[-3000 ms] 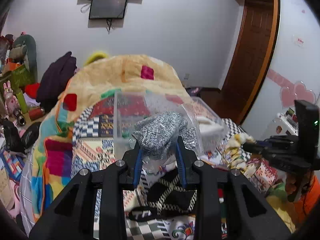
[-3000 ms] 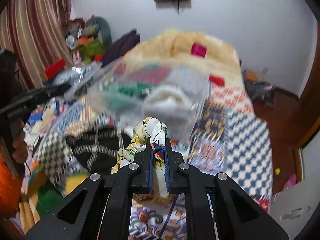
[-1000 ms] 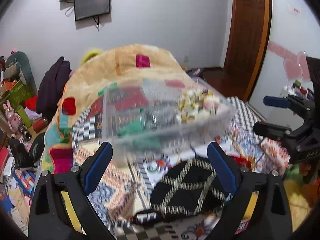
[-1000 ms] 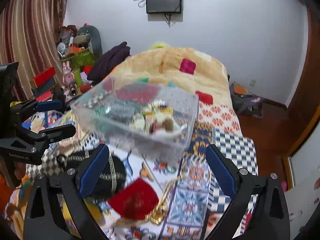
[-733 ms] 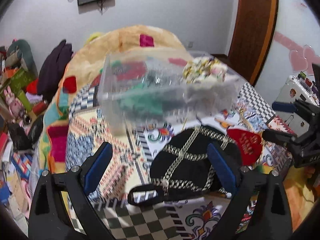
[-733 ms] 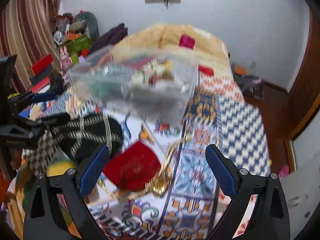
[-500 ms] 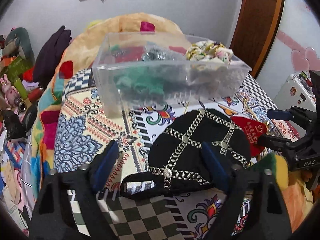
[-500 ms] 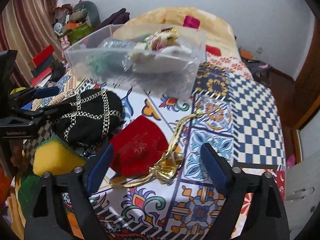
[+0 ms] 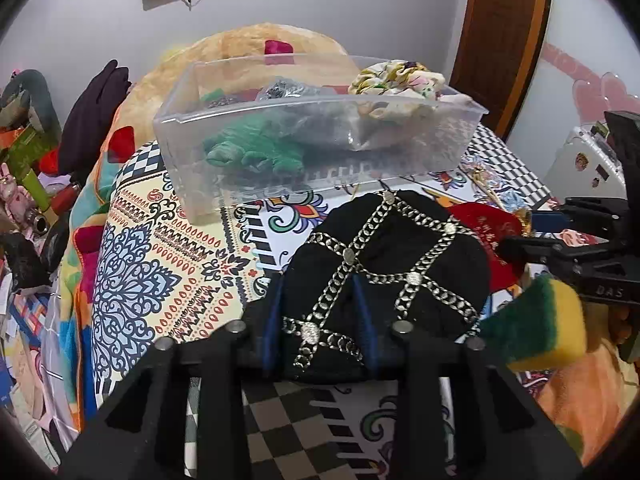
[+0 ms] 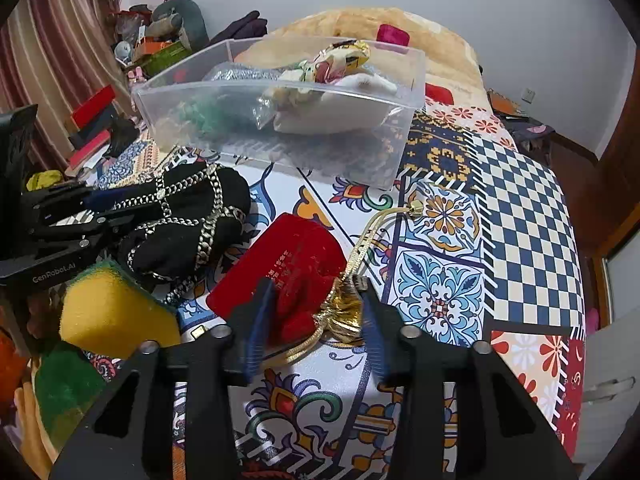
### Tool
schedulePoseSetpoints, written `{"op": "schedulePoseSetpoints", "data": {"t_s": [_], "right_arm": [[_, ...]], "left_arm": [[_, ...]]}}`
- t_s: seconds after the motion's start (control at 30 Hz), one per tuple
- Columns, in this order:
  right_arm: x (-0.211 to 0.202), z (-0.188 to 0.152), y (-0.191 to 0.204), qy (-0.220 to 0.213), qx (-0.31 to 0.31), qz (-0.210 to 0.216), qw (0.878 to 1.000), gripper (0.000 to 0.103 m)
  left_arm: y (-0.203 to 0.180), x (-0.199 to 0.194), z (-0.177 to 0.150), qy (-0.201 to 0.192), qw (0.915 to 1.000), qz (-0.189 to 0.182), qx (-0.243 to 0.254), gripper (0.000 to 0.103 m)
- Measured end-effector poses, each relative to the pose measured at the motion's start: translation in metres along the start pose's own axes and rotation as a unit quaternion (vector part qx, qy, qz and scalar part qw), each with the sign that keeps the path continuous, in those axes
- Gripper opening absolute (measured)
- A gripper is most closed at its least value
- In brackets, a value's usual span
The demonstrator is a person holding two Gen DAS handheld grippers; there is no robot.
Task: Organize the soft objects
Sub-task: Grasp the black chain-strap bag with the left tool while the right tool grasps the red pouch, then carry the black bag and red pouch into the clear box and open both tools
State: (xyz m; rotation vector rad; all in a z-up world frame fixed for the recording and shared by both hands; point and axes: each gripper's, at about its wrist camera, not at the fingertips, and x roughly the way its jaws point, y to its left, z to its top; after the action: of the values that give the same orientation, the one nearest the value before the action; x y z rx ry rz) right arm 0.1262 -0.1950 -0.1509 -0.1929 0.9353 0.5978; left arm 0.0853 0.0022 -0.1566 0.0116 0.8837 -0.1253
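Note:
A clear plastic bin (image 9: 248, 184) (image 10: 360, 152) on the patterned bedspread holds a green soft item (image 9: 252, 150), a grey knit piece and a floral cloth (image 9: 396, 80). My left gripper (image 9: 318, 312) has its jaws partly closed around the near edge of a black chain-trimmed hat (image 9: 384, 256) (image 10: 180, 216). My right gripper (image 10: 314, 316) has its jaws partly closed around the gathered neck of a red velvet pouch (image 10: 288, 264) with gold cord (image 10: 344, 316).
A yellow-and-green sponge (image 9: 536, 320) (image 10: 108, 312) lies beside the hat. A folded orange blanket (image 9: 256, 48) lies behind the bin. Clutter lies to the left of the bed (image 9: 28, 152), a wooden door (image 9: 504, 32) at right.
Both grippers dropped a grey knit piece and a floral cloth into the bin, opened wide, then lowered. The left now closes around the black hat, the right around the red pouch.

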Motion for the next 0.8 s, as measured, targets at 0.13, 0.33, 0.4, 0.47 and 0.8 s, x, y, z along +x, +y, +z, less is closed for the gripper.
{"op": "schedulePoseSetpoints", "data": {"t_s": [0.13,0.33,0.4,0.47,0.8], "right_arm": [[-0.006,0.002,-0.002,-0.014,0.002,-0.002,1.000,0.027],[-0.028,0.006,-0.004,-0.050,0.003,-0.009,0.999,0.023],[-0.037,0.009,-0.004,-0.064,0.001,-0.012,0.998,0.023],[-0.047,0.011,-0.005,-0.078,0.000,-0.014,0.997,0.023],[-0.093,0.047,0.002,-0.161,-0.015,-0.037,0.986,0.023]], "left_arm": [[0.001,-0.010,0.003,-0.013,0.9999,-0.003,-0.001,0.018],[-0.002,-0.036,0.013,-0.050,0.9987,-0.002,0.004,0.016],[-0.003,-0.047,0.018,-0.066,0.9978,-0.001,0.008,0.016],[-0.002,-0.058,0.022,-0.080,0.9968,0.001,0.011,0.016],[0.009,-0.103,0.059,-0.164,0.9864,0.008,-0.004,0.015]]}}
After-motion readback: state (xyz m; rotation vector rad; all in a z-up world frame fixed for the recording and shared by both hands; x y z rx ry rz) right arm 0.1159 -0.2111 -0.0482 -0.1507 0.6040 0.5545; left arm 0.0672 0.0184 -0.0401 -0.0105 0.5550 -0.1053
